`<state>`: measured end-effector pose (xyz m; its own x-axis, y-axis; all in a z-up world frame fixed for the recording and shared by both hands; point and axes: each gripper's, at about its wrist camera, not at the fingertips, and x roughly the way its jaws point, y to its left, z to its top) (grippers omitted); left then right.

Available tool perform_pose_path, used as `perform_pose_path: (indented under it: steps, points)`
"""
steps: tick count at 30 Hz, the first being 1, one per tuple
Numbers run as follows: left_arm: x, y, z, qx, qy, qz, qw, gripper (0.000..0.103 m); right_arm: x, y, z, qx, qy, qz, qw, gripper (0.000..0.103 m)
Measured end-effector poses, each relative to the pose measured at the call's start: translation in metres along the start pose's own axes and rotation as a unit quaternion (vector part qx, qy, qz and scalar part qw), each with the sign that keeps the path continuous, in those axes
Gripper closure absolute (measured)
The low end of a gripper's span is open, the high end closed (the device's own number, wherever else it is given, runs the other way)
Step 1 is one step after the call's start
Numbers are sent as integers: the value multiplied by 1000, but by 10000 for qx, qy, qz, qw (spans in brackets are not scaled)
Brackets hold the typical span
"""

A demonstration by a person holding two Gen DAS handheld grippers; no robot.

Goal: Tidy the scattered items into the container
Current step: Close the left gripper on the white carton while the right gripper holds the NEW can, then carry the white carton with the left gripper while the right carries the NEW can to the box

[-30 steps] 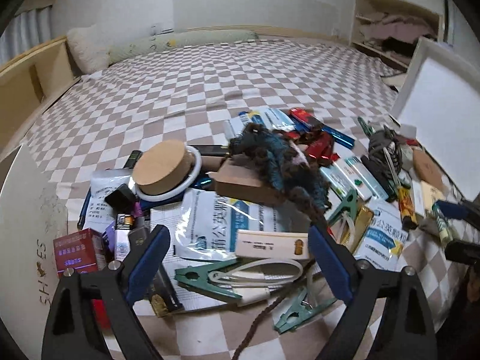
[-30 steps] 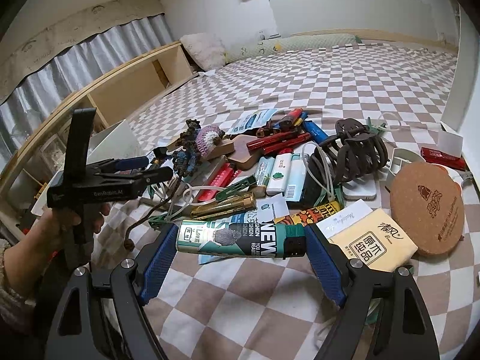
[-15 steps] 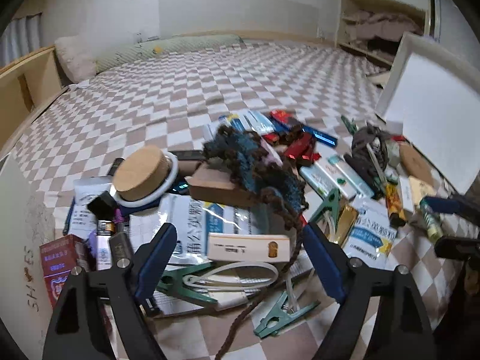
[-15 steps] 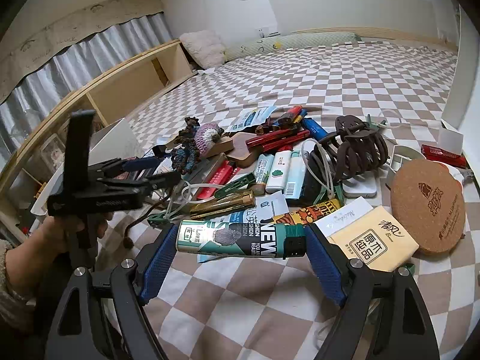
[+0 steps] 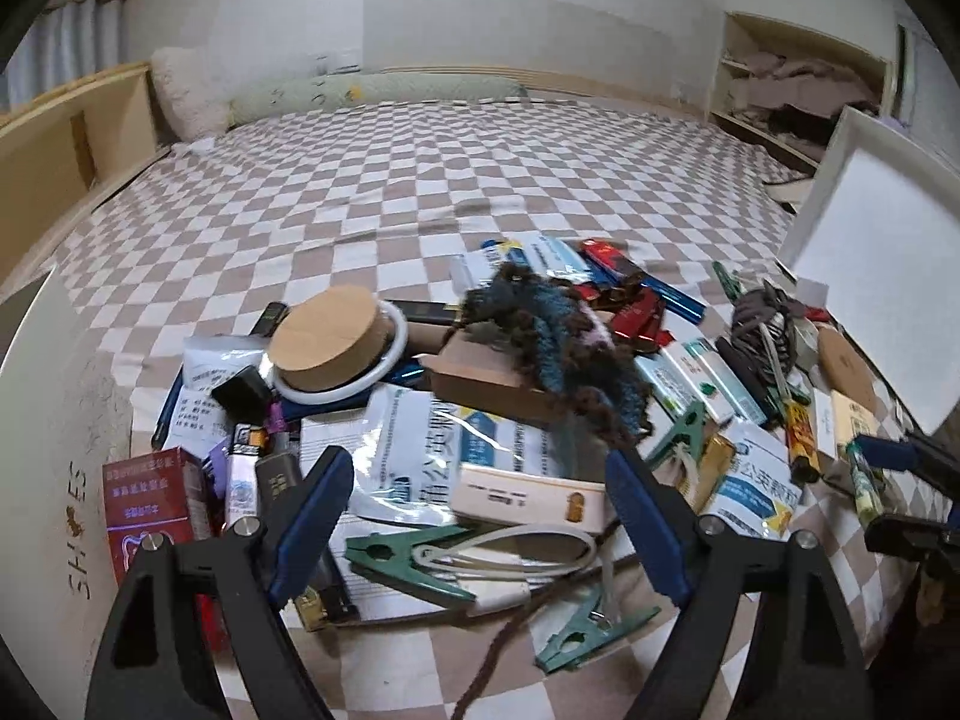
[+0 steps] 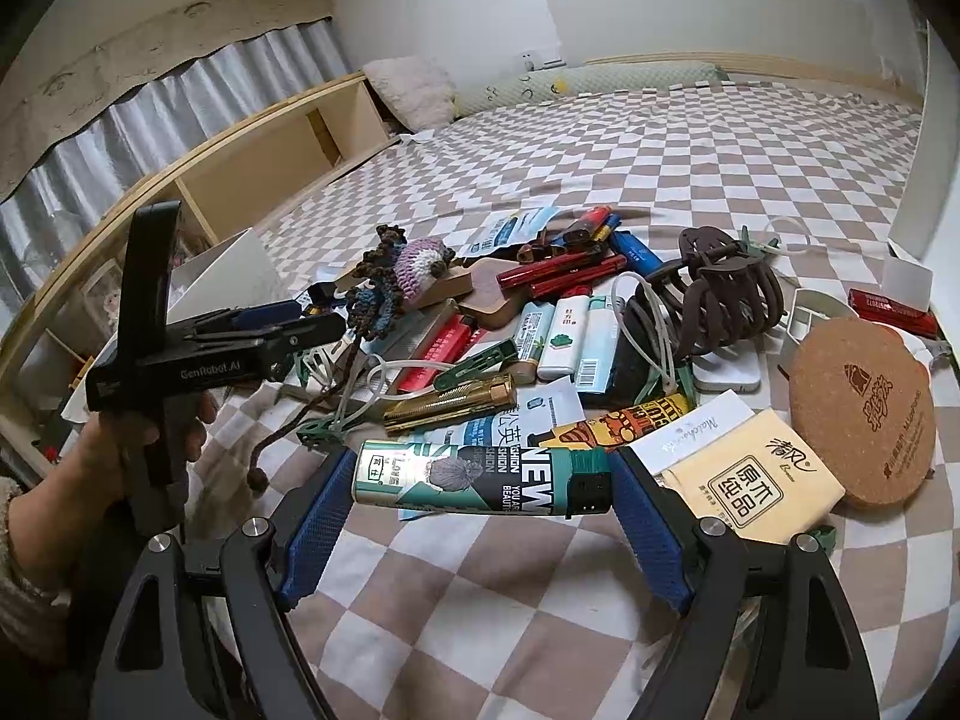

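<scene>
A pile of small items lies on a checkered bedspread. My right gripper is shut on a green and black lighter, held crosswise between the blue pads, just above the bedspread. My left gripper is open and empty, low over a cream rectangular lighter and a green clothespin. A crocheted blue-brown doll with a brown cord lies on a cardboard box. The left gripper also shows in the right wrist view, next to the doll. A white container stands at the right.
A cork lid in a white ring, a red box, a white shoe box at the left. A brown hair claw, cork coaster, tissue pack, several lighters and pens. Wooden shelving along the left.
The left gripper has moved down and closer over the pile. The doll has shifted a little. The right gripper has kept still with the lighter.
</scene>
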<state>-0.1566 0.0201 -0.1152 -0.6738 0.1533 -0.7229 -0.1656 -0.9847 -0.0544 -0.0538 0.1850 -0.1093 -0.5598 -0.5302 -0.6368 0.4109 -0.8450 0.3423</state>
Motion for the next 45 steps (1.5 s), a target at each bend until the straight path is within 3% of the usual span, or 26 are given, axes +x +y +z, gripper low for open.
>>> perform_pose_path:
  steps: [4, 14, 21, 23, 30, 45]
  points:
    - [13, 3, 5, -101, 260, 124, 9995, 17, 0, 1, 0, -6, -2, 0, 10000, 19]
    - [12, -31, -2, 718, 206, -139, 9971, 18, 2, 2, -1, -23, 36, 5, 10000, 19]
    - [11, -28, -9, 873, 177, -427, 9951, 25, 1, 2, -1, -28, 25, 5, 10000, 19]
    - [10, -28, -11, 924, 155, -492, 9944, 32, 1, 2, -1, -30, 20, 9, 10000, 19]
    - [7, -24, -15, 905, 91, -581, 9942, 45, 1, 4, -1, -56, 28, 12, 10000, 19]
    - [-8, -20, -29, 771, 3, -502, 9958, 47, 7, 7, -2, -61, 92, -41, 9999, 19]
